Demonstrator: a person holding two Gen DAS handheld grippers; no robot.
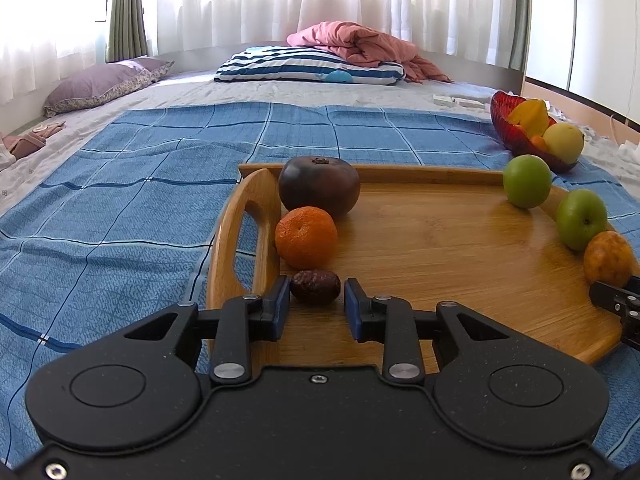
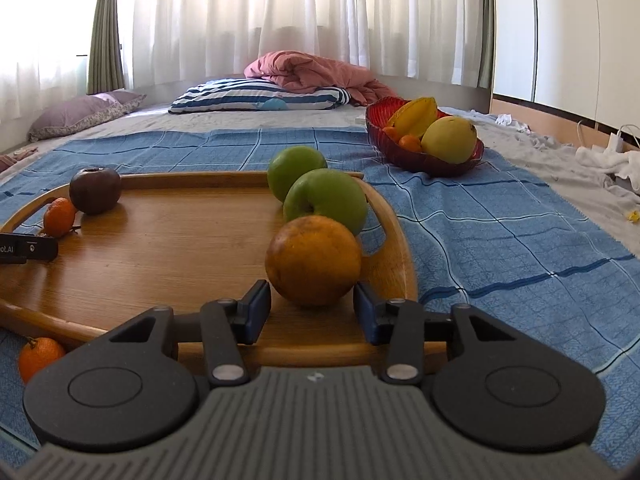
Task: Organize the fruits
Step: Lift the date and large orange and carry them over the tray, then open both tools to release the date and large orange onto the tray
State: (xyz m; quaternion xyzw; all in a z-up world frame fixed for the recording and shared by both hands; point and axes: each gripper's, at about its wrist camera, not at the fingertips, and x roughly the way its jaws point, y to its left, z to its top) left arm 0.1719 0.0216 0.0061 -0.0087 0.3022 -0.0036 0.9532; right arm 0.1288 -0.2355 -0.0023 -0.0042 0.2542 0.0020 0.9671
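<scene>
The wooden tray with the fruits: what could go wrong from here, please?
1. The small dark date lies between the open left tool pads, untouched; being small and round, it may slip out of a grip.
2. The yellow-orange fruit sits between the right tool pads near the wooden tray rim; a push could roll it against the green apple.
3. One mandarin lies off the tray, easy to overlook.
</scene>
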